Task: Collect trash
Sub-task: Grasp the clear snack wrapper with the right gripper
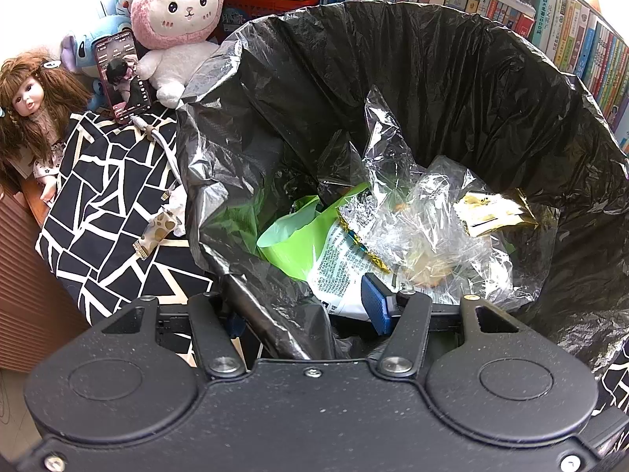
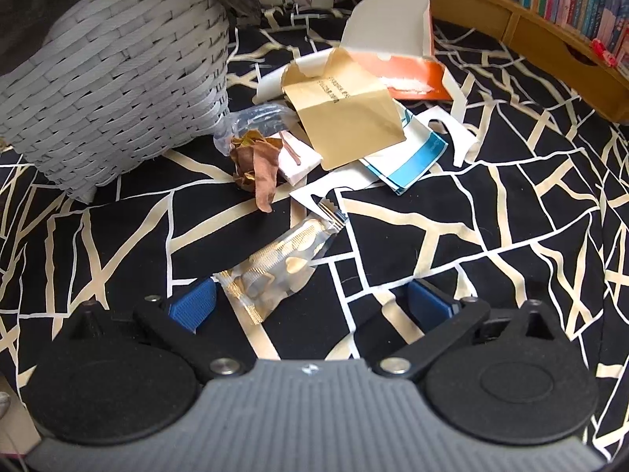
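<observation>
The left gripper [image 1: 302, 306] sits at the bottom of its picture, at the near edge of a black trash bag [image 1: 432, 78]. The bag's rim passes between its two fingers, but one blue pad is hidden behind the plastic, so I cannot tell if it is pinching the bag or just hanging open around it. Down inside the bag lie a green bag [image 1: 291, 236], a white wrapper [image 1: 342, 263] with tiny print, crinkly clear plastic [image 1: 416, 212] and a gold packet [image 1: 495, 212]. In the upper left of this picture sit a pink bunny toy [image 1: 177, 19], a doll [image 1: 31, 106] and a phone [image 1: 122, 74].

The right gripper [image 2: 310, 303] hangs wide open near the bottom of its picture, over a black and white cloth [image 2: 511, 216]. A gold snack wrapper [image 2: 275, 263] lies between its blue pads [image 2: 192, 306], just beside the left one. Higher up, in the middle, lie a brown crumpled wrapper [image 2: 255, 161], a tan envelope [image 2: 350, 122] and a torn orange box [image 2: 397, 51]. A grey woven basket [image 2: 114, 78] stands in the upper left.
</observation>
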`<state>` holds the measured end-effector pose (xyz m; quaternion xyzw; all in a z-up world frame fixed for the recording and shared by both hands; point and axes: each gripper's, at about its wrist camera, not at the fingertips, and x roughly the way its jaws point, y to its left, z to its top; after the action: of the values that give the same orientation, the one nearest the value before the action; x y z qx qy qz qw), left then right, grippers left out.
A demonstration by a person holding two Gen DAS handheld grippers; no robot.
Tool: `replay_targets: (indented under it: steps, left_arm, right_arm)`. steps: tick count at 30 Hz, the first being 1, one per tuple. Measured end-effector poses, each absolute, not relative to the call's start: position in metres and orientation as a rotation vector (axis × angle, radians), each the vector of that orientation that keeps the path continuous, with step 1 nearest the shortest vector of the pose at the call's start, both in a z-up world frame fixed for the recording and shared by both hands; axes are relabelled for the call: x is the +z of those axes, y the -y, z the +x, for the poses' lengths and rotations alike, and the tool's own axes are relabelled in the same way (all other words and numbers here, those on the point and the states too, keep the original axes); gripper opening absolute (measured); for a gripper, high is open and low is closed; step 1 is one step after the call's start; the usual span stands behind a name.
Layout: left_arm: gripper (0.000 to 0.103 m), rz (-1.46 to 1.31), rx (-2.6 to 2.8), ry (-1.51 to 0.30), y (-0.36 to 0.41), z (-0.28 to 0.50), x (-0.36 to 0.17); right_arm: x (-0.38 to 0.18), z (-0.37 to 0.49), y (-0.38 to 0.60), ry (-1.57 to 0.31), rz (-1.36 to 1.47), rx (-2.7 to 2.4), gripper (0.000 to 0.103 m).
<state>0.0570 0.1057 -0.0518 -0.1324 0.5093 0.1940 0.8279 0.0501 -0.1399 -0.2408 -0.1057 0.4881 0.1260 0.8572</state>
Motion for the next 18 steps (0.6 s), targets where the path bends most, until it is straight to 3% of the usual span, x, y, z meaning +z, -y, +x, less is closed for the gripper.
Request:
replay_targets:
  steps: [7, 18]
  left_arm:
    - [0.055, -0.281, 0.411, -1.081, -0.106, 0.057, -0.052]
    - [0.055, -0.280, 0.410, -1.080, -0.106, 0.057, -0.052]
  right_arm:
    - [-0.234, 0.060, 0.134, -1.082, -0.242, 0.236, 0.103]
    - [-0.220, 0.048, 0.119, -1.031, -0.262, 0.335, 0.072]
